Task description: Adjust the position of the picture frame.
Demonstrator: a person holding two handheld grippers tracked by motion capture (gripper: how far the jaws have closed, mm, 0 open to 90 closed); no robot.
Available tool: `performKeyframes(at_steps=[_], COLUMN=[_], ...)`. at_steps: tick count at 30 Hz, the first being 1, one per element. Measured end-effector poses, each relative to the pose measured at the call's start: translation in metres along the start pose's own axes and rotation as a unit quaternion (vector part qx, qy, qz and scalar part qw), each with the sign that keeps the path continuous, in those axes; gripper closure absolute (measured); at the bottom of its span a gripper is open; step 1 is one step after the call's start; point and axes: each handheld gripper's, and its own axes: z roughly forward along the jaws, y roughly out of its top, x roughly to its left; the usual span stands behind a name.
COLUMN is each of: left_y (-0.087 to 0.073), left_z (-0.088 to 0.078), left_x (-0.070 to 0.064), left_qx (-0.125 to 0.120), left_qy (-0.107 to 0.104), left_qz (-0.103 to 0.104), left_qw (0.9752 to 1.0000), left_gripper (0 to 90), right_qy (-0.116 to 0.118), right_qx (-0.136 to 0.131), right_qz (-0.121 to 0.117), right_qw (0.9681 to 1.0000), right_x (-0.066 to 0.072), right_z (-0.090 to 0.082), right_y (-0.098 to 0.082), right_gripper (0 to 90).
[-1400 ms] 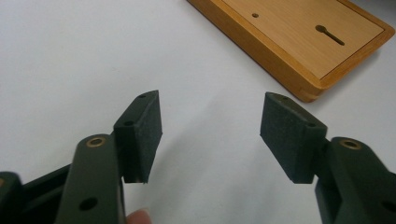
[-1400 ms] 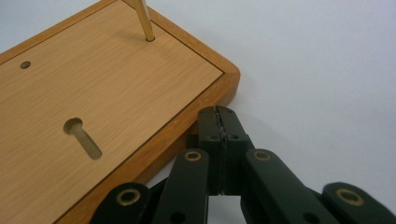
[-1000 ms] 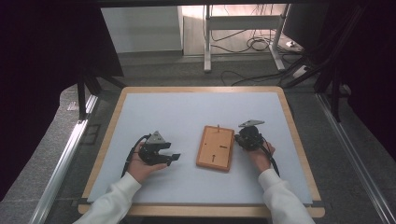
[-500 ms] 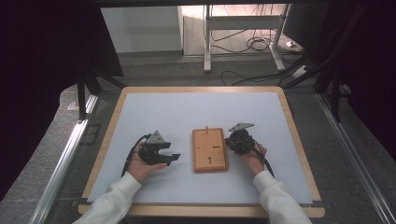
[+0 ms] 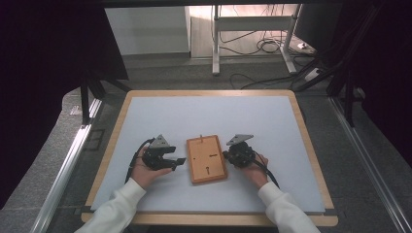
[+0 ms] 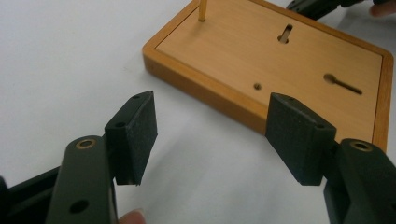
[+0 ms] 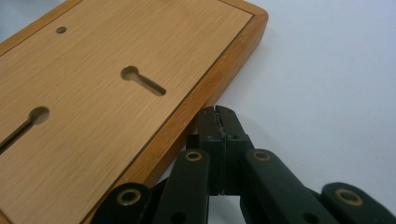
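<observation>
- Two grippers flank the wooden board in the high view: the left gripper lies at its 9 o'clock, jaws wide and just apart from it, and the right gripper at its 3 o'clock, closed tips against the edge. The board's long axis runs 12 to 6, a peg at the 12 end.
- Left gripper view: the board lies toward 1 o'clock past the spread pads, which hold nothing.
- Right gripper view: the shut right gripper touches the board edge; the board lies toward 10 o'clock. The right gripper looks the nearer one.

Bright, even light on the white table, dark surroundings, soft shadows, close fingers slightly blurred.
</observation>
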Motion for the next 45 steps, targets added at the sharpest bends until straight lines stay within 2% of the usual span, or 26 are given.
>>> performKeyframes(at_steps=[4,7,17,24,28,34,40,45], left_y=[0.000,0.000,0.000,0.000,0.000,0.000,0.000,-0.001], left_z=[0.000,-0.001,0.001,0.003,0.002,0.002,0.002,0.001], left_x=[0.001,0.002,0.001,0.001,0.001,0.002,0.002,0.004], left_qx=[0.000,-0.001,0.002,0.005,0.004,0.002,0.002,-0.001], left_qy=[0.001,0.001,0.002,0.002,0.002,0.003,0.003,0.004], left_qz=[-0.002,-0.002,-0.001,0.000,-0.002,-0.002,-0.001,-0.002], left_qw=[1.0000,1.0000,1.0000,1.0000,1.0000,1.0000,1.0000,1.0000], left_gripper=[34.2,34.1,34.0,34.0,34.0,34.0,33.9,33.8], right_qy=[0.008,0.018,0.036,0.065,0.079,0.108,0.110,0.095], right_qx=[0.000,0.000,0.004,0.005,0.006,0.003,0.000,-0.018], right_qz=[-0.014,-0.006,-0.029,-0.009,-0.017,-0.017,-0.028,-0.031], right_qw=[0.9999,0.9998,0.9989,0.9979,0.9967,0.9940,0.9935,0.9948], right_x=[0.007,0.006,0.025,0.028,0.035,0.045,0.048,0.042], right_z=[0.001,-0.001,-0.026,-0.032,-0.032,-0.029,-0.028,-0.035], right_y=[0.001,0.000,-0.012,-0.019,-0.019,-0.018,-0.017,-0.016], right_gripper=[90.0,90.0,90.0,90.0,90.0,90.0,90.0,90.0])
